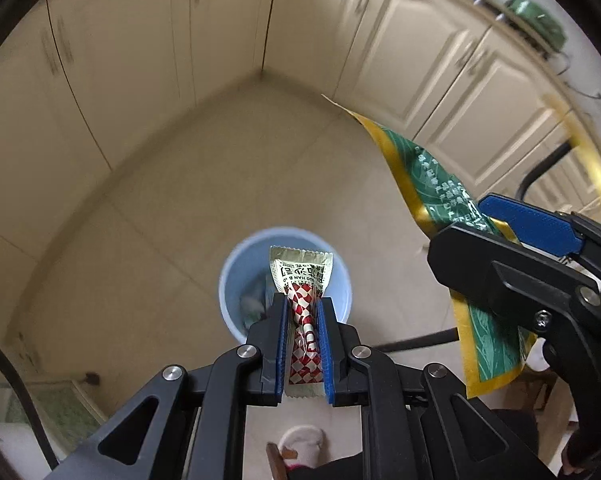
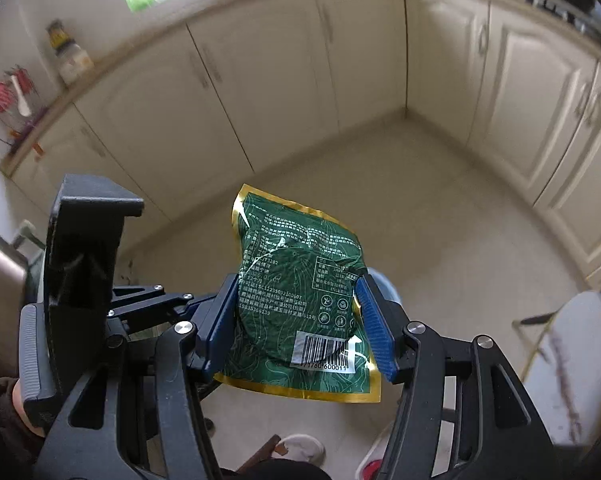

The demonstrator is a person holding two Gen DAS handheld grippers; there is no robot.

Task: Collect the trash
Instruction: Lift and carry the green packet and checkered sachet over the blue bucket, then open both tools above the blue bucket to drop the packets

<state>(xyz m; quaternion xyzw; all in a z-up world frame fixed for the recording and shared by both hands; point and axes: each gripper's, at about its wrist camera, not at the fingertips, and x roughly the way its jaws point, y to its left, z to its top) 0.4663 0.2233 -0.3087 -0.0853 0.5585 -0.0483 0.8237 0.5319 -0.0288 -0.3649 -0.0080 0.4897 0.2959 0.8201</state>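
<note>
Left wrist view: the red-checked sachet (image 1: pixel 305 316), clenched in the left claw (image 1: pixel 303 344), is best released directly above the blue bin (image 1: pixel 236 280) beneath, while the green packet (image 2: pixel 300 304) is gripped by the right claw (image 2: pixel 296 320).

Glossy foil green pouch (image 2: pixel 300 304) (crinkled); smooth plastic bin (image 1: pixel 236 276).

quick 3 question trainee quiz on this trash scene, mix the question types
1. True or false: the left tongs grip a red-and-white checked sachet.
2. What do the right tongs hold? A) a green-and-gold pouch B) a glass bottle C) a sponge
3. Fill in: in the left wrist view, the sachet hangs in line with the light blue ____ on the floor.

Key: 1 true; 2 A, the green-and-gold pouch; 3 bin.
</note>
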